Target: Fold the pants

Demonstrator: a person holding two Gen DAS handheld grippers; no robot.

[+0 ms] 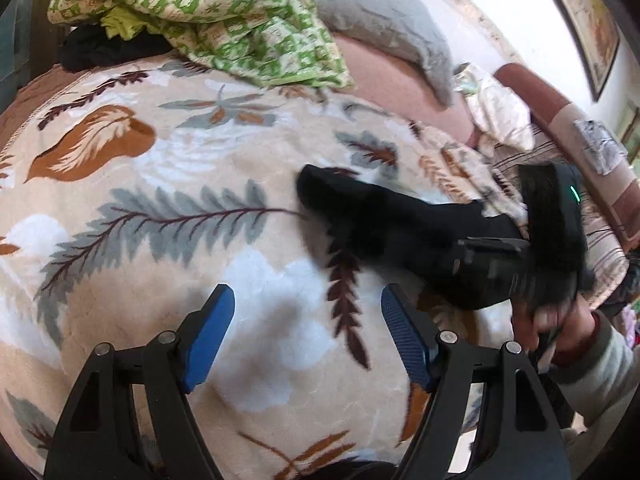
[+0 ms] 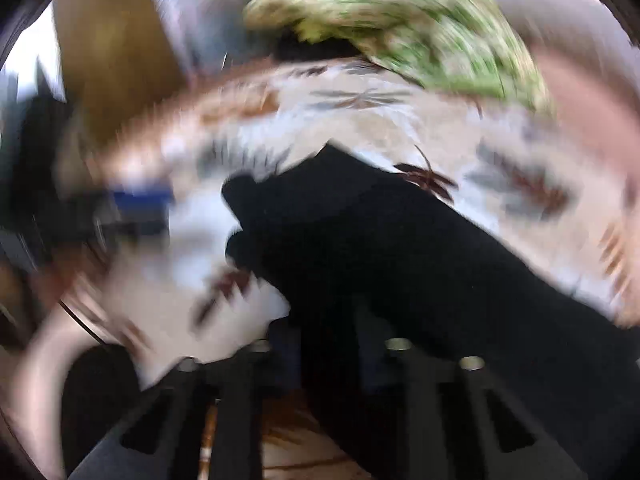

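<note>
The black pants lie in a long strip across the leaf-patterned blanket, from the middle of the bed toward the right. My right gripper, held by a hand, has its near end of the cloth bunched in its jaws. In the blurred right wrist view the pants drape over and between the narrow-set fingers of my right gripper. My left gripper hovers open over bare blanket, left of the pants, with nothing between its blue pads. Its blue pad shows at the left in the right wrist view.
A green-and-cream patterned quilt is heaped at the far side of the bed, with dark clothing beside it. A grey pillow lies at the back right. A striped sofa edge runs along the right.
</note>
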